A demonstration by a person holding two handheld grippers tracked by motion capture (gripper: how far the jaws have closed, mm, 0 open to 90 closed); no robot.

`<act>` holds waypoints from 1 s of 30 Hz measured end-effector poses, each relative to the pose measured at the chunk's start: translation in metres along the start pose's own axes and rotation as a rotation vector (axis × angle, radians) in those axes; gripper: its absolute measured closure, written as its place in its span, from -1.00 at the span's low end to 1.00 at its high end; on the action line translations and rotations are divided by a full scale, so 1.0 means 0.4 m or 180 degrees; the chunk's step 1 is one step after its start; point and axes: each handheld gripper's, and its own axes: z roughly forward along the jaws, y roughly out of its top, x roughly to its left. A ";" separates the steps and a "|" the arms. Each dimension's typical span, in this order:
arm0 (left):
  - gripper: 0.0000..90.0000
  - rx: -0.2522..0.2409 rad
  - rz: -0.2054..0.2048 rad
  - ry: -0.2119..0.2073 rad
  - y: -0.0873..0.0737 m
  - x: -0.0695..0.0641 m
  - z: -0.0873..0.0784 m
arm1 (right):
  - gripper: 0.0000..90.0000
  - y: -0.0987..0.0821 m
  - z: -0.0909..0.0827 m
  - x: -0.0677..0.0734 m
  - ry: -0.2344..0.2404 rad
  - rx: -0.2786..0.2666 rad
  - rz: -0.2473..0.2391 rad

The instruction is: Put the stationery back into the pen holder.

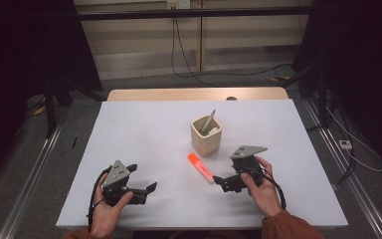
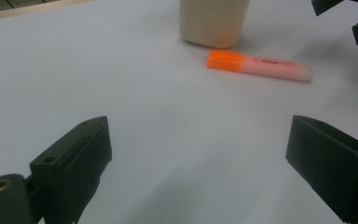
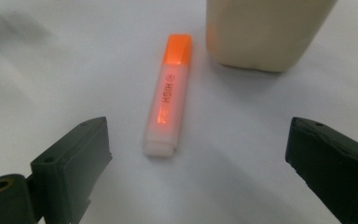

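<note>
Left tool (image 1: 142, 181), held in the person's left hand (image 1: 108, 209) near the table's (image 1: 144, 129) front edge: jaws spread wide, nothing between them, only bare white table surface under the gap. In the left gripper view the same tool (image 2: 198, 154) looks across the table at the orange highlighter (image 2: 259, 65), which lies well ahead of its jaws and somewhat to their right, crosswise to its line of sight, orange cap to the left. The cream pen cup (image 2: 213, 22) stands just beyond the highlighter.

Centre: highlighter (image 1: 200, 168) lying flat on the table, between the two tools and much closer to the right one; its pale end points at the right tool, its orange cap toward the pen cup (image 1: 206, 135). Cup and cap are near but apart. A grey pen (image 1: 208, 121) leans in the cup.

Right tool (image 1: 221, 182), held in the person's right hand (image 1: 261, 186): jaws likewise wide apart and empty. In the right gripper view this tool (image 3: 198, 154) faces the highlighter (image 3: 168, 95) lengthwise; the pale end lies just ahead of the gap between the jaws, nearer the left one, not touching either. The pen cup (image 3: 265, 30) stands beyond, ahead of the right jaw.
</note>
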 end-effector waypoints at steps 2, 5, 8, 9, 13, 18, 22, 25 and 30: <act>-0.85 0.0002 0.0005 0.0000 0.000 0.001 -0.001 | -0.87 0.013 0.013 0.002 0.0069 0.0039 0.0000; -0.85 0.0004 0.0010 0.0007 0.000 0.001 -0.001 | -0.84 0.027 0.034 0.006 0.0138 0.0099 -0.0016; -0.85 0.0005 -0.0033 -0.0023 -0.001 0.003 0.001 | -0.76 0.038 0.053 0.009 0.0139 0.0147 -0.0018; -0.85 0.0015 -0.0043 -0.0017 -0.002 0.004 0.001 | -0.75 0.042 0.060 0.010 0.0144 0.0178 -0.0024; -0.85 0.0012 -0.0052 -0.0004 -0.002 0.007 0.001 | -0.75 0.054 0.082 0.013 0.0152 0.0248 -0.0107; -0.85 0.0003 -0.0058 0.0005 -0.002 0.008 0.000 | -0.70 0.069 0.111 0.024 0.0147 0.0353 -0.0159; -0.85 0.0022 -0.0066 0.0015 -0.002 0.009 0.000 | -0.59 0.079 0.135 0.036 0.0123 0.0451 -0.0195; -0.85 0.0025 -0.0082 0.0021 -0.003 0.011 0.001 | -0.50 0.087 0.150 0.045 0.0074 0.0521 -0.0222; -0.85 0.0033 -0.0089 0.0007 -0.004 0.013 0.002 | -0.23 0.099 0.177 0.051 0.0033 0.0634 -0.0224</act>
